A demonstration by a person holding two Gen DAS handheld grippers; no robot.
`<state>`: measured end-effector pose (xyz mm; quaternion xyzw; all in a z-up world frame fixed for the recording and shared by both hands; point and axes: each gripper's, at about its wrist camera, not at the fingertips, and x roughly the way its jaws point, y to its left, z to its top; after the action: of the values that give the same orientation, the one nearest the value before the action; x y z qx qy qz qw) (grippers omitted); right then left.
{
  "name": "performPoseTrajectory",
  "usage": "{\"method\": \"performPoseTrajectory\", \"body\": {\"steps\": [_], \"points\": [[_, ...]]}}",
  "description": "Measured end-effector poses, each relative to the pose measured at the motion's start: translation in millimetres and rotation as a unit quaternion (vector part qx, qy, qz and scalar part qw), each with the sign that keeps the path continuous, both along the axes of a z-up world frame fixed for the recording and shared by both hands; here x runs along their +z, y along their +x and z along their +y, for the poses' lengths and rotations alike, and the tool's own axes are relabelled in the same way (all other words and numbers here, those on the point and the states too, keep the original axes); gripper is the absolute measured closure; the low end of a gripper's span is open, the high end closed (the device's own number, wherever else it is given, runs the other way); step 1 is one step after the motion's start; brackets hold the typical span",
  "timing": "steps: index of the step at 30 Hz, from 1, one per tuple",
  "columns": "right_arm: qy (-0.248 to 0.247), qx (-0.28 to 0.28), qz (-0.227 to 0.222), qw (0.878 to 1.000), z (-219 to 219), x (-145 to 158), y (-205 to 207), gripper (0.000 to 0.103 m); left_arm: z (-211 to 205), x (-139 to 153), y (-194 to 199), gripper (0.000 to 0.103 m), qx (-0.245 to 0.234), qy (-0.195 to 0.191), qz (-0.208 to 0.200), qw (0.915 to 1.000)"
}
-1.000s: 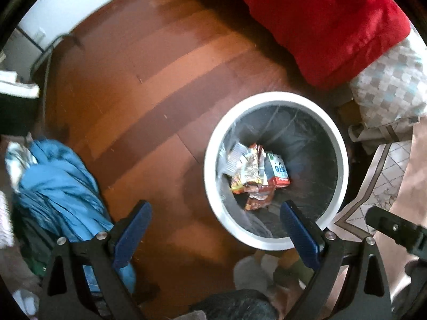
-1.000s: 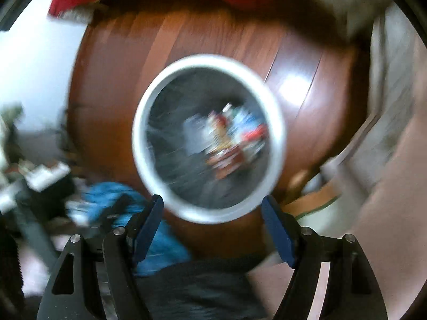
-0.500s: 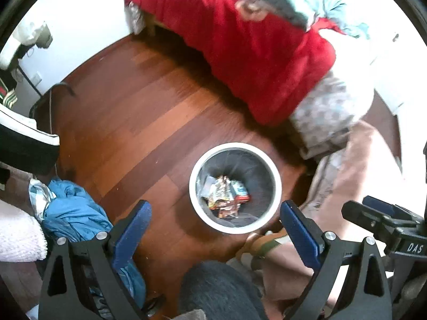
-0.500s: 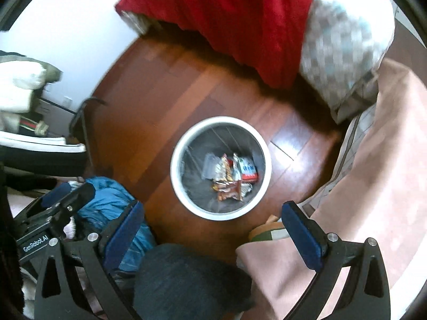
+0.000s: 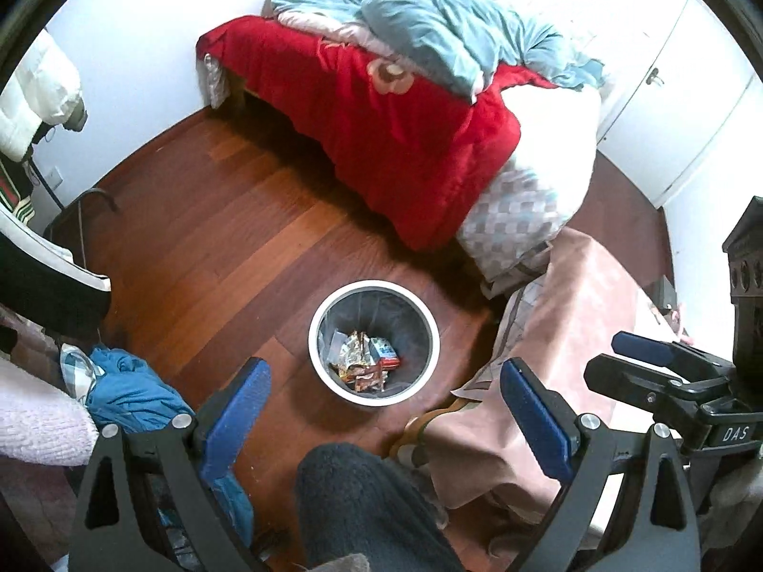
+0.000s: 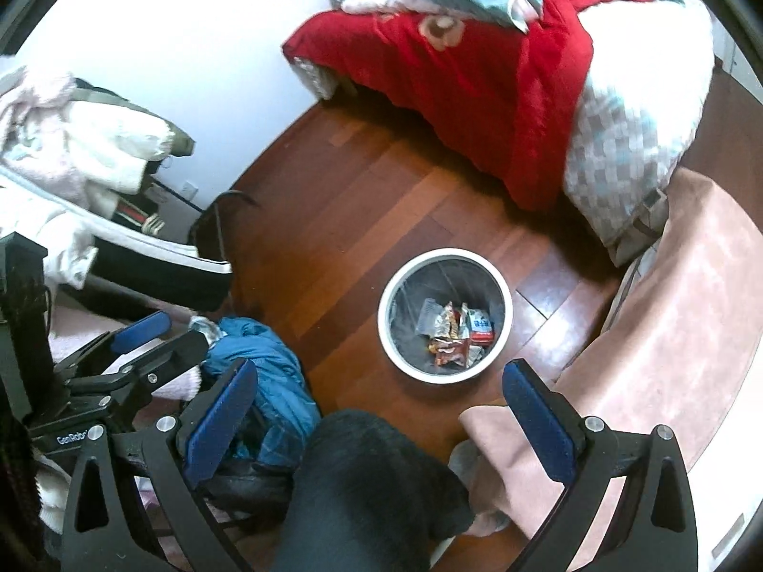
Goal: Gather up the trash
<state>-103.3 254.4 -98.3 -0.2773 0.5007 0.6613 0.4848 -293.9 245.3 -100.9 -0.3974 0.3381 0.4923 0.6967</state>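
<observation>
A white-rimmed round bin (image 5: 318, 314) (image 6: 505, 295) with a grey liner stands on the wooden floor far below both grippers. Several crumpled snack wrappers (image 5: 365, 362) (image 6: 453, 329) lie at its bottom. My left gripper (image 5: 384, 393) hangs high above the bin, open, with nothing between its blue pads. In the right wrist view my right gripper (image 6: 381, 393) is also open wide and empty, high over the floor beside the bin. The right gripper (image 5: 667, 362) shows at the right edge of the left wrist view; the left gripper (image 6: 138, 338) shows at the left of the right wrist view.
A bed with a red blanket (image 5: 381, 128) and blue quilt fills the far side. A pink cover (image 5: 562, 333) lies right of the bin. A blue garment (image 5: 128, 391) and piled clothes sit at left. The person's dark-clad knee (image 5: 357, 500) is at bottom centre.
Both grippers have risen well above the bin, so it looks much smaller and the bed has come into view. The right gripper's jaws have spread wider.
</observation>
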Motion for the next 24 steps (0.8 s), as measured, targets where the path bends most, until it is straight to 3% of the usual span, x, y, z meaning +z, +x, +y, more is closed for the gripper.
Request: {"method": "performPoseTrajectory", "body": {"steps": [8,24], "points": [[0.008,0.02,0.009,1.0,-20.0,29.9,-4.8,0.0,-12.9,17.2,0.1,0.005,-0.003,0.01,-0.013,0.9999],[0.003,0.032,0.006,0.999,-23.3,38.7,-7.7,0.0,-22.8,25.3,6.4,0.005,-0.004,0.017,-0.021,0.9996]]}}
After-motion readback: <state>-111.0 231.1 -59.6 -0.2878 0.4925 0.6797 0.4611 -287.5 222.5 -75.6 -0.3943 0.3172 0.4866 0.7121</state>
